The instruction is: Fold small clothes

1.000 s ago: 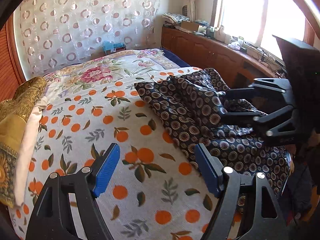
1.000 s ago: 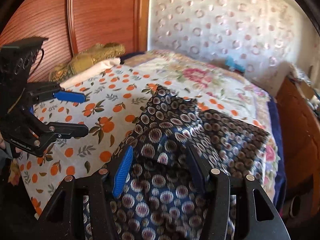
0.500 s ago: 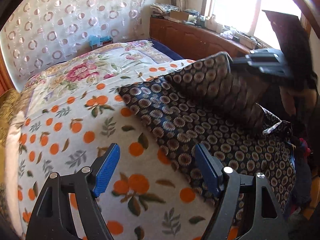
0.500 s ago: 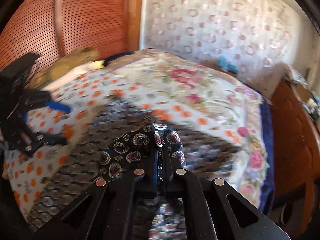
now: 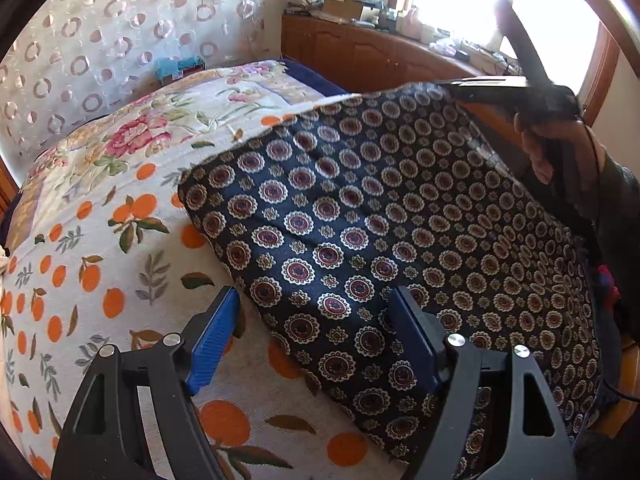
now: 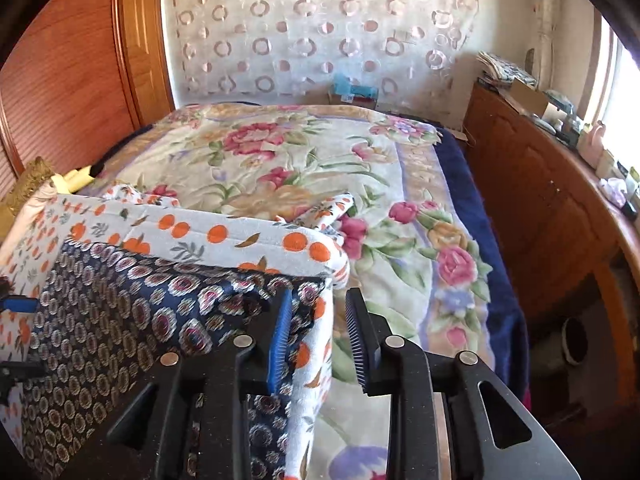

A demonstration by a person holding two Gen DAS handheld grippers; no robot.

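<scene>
A dark navy garment with round medallion print lies spread flat on the orange-print sheet on the bed. My left gripper is open, its blue pads straddling the garment's near left edge, just above it. My right gripper is open at the garment's far corner; its left pad rests against the cloth edge, nothing is held. In the left wrist view the right gripper is blurred at that far corner.
A floral blanket covers the far bed. A wooden cabinet with clutter runs along the window side. A wooden headboard and yellow pillows stand at the left. A curtain hangs behind.
The right gripper closed on the crumpled garment, carried its corner out toward the far side, spreading the cloth flat, then opened and let go. The left gripper moved closer to the garment's near edge.
</scene>
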